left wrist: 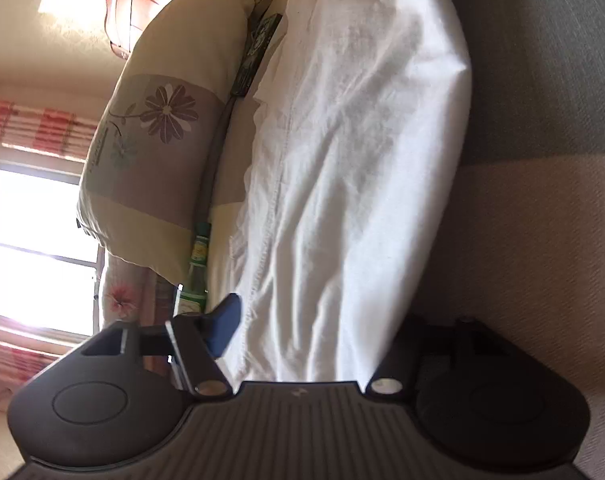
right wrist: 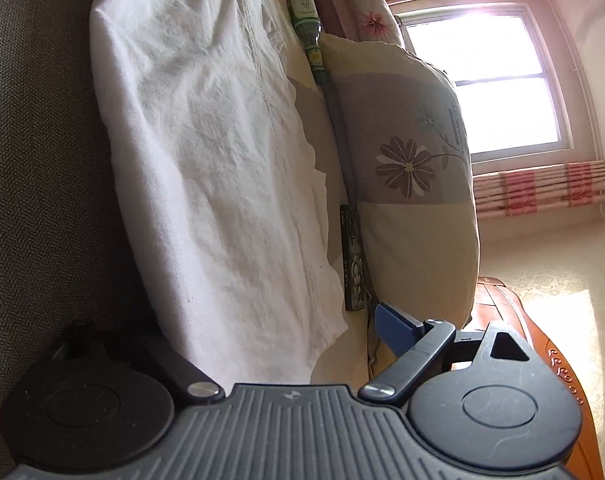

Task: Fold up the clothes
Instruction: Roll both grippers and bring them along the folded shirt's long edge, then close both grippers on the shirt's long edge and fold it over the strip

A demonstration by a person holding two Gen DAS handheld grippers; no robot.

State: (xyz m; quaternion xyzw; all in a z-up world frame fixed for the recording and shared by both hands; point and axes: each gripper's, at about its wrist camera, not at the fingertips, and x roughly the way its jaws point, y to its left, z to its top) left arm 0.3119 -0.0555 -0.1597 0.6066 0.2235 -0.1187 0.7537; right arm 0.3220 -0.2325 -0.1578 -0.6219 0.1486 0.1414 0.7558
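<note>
A crumpled white garment [left wrist: 342, 160] [right wrist: 206, 152] lies stretched along a grey and beige cushioned surface [left wrist: 542, 100] [right wrist: 34, 128]. Both views are rolled on their side. My left gripper [left wrist: 318, 320] straddles the near end of the garment. Its blue finger [left wrist: 224, 326] sits at the cloth's edge and the other finger is lost in shadow by the surface. My right gripper [right wrist: 262, 328] straddles the opposite end with its jaws wide. There the blue finger [right wrist: 396, 330] stands apart from the cloth, and its partner is dark against the surface.
A flowered pillow [left wrist: 154, 152] [right wrist: 414, 184] lies beside the garment. Between them are a green bottle [left wrist: 196, 276] [right wrist: 302, 8] and a dark printed box [left wrist: 258, 52] [right wrist: 352, 264]. Beyond are a wooden headboard [left wrist: 150, 4] [right wrist: 542, 384] and a bright window [left wrist: 30, 248] [right wrist: 494, 80].
</note>
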